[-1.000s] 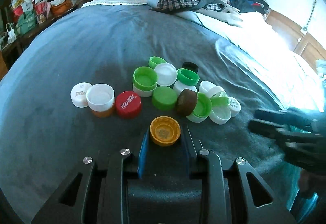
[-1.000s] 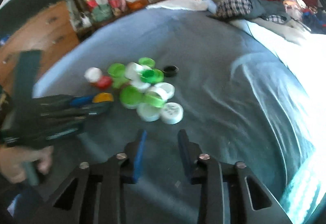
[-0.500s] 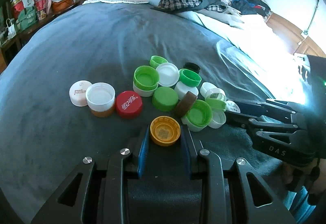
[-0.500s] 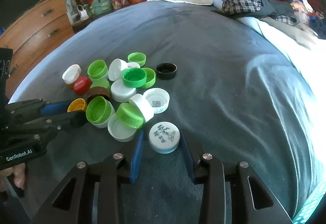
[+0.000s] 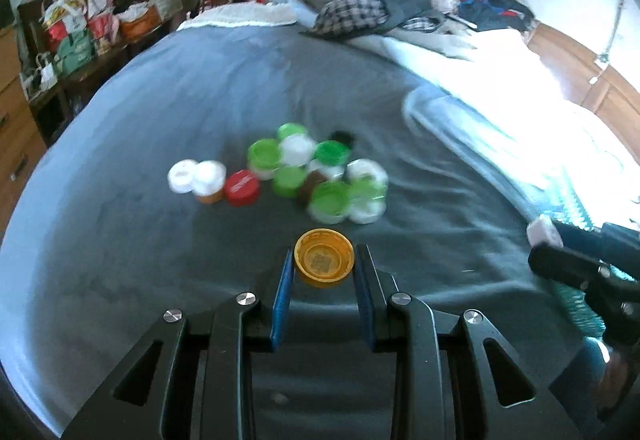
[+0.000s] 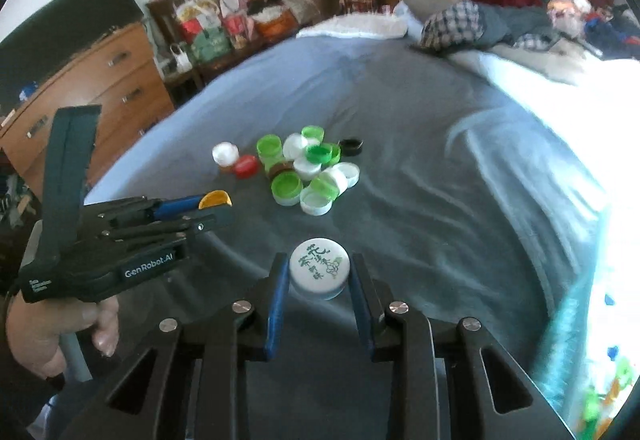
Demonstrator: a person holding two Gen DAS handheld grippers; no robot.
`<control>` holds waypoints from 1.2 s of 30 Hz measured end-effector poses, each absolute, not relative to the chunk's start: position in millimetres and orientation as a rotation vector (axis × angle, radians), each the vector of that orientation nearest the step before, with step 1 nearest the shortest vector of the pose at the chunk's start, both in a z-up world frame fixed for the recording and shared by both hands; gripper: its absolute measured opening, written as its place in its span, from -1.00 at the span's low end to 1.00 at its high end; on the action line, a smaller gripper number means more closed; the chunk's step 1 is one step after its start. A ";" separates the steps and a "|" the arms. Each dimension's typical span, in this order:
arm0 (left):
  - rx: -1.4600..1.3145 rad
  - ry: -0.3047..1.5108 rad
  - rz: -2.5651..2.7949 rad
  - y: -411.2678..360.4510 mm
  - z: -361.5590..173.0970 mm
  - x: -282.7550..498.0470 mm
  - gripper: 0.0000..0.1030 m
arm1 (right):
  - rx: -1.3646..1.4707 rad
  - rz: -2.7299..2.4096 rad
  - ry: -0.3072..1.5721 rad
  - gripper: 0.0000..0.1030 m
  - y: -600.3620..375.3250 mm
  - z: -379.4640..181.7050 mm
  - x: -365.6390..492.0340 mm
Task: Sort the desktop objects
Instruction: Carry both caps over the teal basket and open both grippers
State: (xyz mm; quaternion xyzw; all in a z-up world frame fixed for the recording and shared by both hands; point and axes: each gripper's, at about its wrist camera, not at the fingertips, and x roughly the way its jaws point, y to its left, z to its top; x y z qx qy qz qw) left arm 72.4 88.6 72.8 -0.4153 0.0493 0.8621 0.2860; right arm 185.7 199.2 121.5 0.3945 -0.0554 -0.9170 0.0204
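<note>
Bed (image 5: 160, 280) under grey blanket is carrying everything. Left wrist view: left gripper (image 5: 325, 272) is clamping a yellow cap (image 5: 324, 258), open side up, between its blue pads, fingers closed onto the rim. The cap is sitting toward the near edge of the bed, apart from the pile (image 5: 320, 176) of green and white caps lying mid-bed, motion-blurred. A red cap (image 5: 241, 187) is lying at the pile's left, touching an orange cap with a white one on top; another white cap is just beside that. Right gripper (image 5: 538, 240) is showing at the right edge, a white cap in its tip.

Right wrist view: right gripper (image 6: 320, 276) is pinching a white cap (image 6: 319, 267) with green print, top up, fingers closed against its sides, near the bed's front edge and well clear of the pile (image 6: 308, 172). A black cap (image 6: 351, 146) is lying at the pile's far right side. A hand (image 6: 52, 332) is holding the left gripper at the left, yellow cap in its tip.
</note>
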 end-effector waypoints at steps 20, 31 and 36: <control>-0.880 0.388 2.146 247.6 151.1 155.6 -0.52 | 1.024 -3.208 -0.297 -0.37 305.8 216.8 308.5; -0.831 0.472 2.036 314.0 165.6 196.7 -0.52 | 1.000 -3.291 -0.398 -0.36 344.6 224.9 348.5; -0.832 0.477 2.016 326.3 167.8 201.4 -0.52 | 0.995 -3.312 -0.427 -0.36 356.8 227.1 358.0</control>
